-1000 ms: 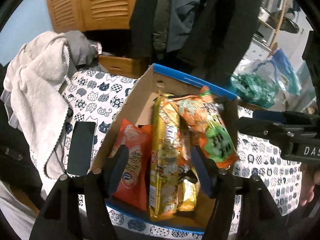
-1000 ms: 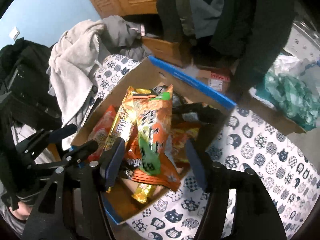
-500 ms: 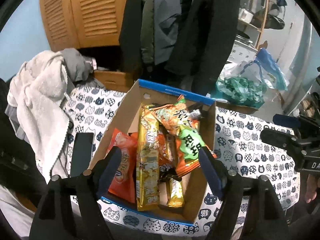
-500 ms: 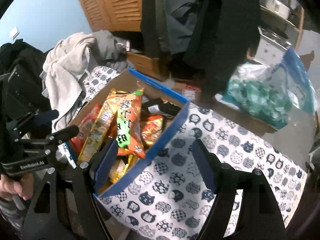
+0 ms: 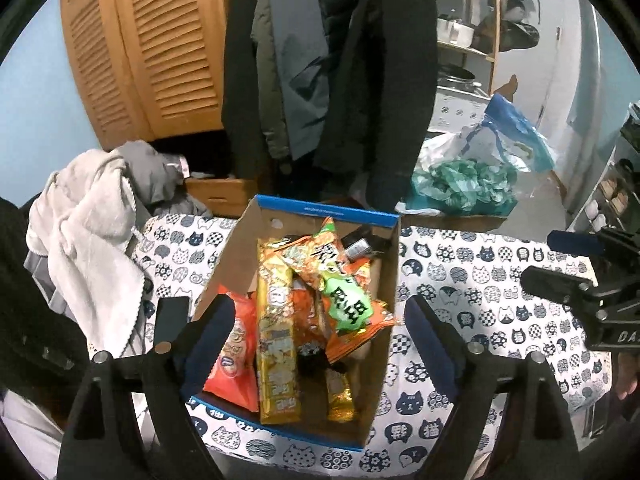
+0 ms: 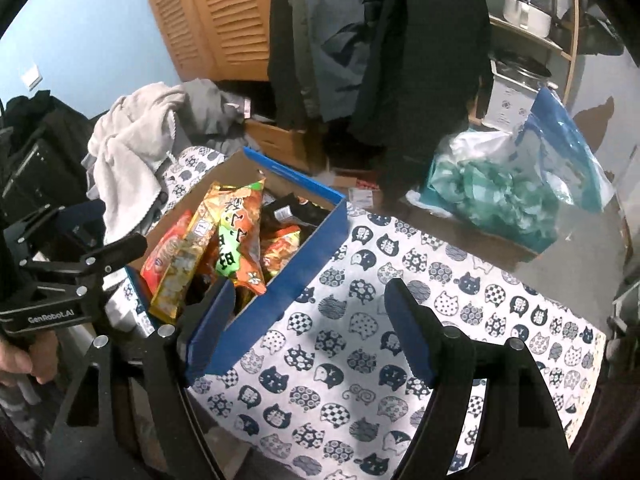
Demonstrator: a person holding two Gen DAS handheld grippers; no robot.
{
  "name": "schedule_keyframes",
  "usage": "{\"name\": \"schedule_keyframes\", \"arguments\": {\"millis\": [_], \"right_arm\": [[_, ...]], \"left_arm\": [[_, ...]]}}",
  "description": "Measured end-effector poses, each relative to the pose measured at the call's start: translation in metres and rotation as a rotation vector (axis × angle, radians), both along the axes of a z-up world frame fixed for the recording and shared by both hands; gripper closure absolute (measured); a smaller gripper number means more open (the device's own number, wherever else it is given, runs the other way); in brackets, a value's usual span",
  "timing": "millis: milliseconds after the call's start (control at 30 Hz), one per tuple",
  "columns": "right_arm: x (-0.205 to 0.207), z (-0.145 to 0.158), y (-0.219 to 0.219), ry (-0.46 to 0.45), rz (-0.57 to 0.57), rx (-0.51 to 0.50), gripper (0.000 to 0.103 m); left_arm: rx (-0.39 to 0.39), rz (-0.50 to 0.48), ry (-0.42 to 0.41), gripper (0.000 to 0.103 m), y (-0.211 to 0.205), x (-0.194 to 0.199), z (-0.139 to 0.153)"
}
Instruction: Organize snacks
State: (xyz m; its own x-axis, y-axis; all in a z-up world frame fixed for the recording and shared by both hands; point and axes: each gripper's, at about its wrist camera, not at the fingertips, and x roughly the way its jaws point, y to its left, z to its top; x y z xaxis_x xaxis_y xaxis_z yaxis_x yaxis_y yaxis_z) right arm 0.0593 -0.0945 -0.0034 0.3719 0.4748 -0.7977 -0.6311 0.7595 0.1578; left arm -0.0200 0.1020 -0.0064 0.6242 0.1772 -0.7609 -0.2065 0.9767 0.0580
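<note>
Covering the worktop is a cat-print cloth, and on it sits a blue-rimmed cardboard box packed with snack packets. The left gripper hovers above the box, its jaws opening wide with nothing gripped. The right gripper hangs beside the box, jaws spread and empty.

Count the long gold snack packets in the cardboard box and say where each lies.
2. One long gold packet runs down the box's middle, beside the orange bag. A shorter gold packet lies at the near end, right of it. Others may be hidden under the pile.
</note>
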Motion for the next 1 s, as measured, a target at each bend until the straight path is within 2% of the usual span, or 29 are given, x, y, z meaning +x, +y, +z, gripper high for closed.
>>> {"name": "schedule_keyframes", "arguments": {"millis": [167, 400, 667, 1000], "right_arm": [[-0.002, -0.001, -0.005, -0.010, 0.004, 0.000, 0.026], [0.002, -0.005, -0.013, -0.003, -0.008, 0.003, 0.026], [0.009, -0.006, -0.028, 0.001, -0.035, 0.012, 0.026], [0.013, -0.008, -0.036, 0.008, -0.050, 0.020, 0.026]], "left_arm": [[-0.008, -0.021, 0.006, 0.015, -0.010, 0.002, 0.001], [0.027, -0.037, 0.007, 0.014, -0.024, 0.007, 0.000], [0.004, -0.048, 0.018, 0.014, -0.031, 0.015, -0.002], [0.016, -0.060, 0.039, 0.014, -0.040, 0.018, -0.008]]}}
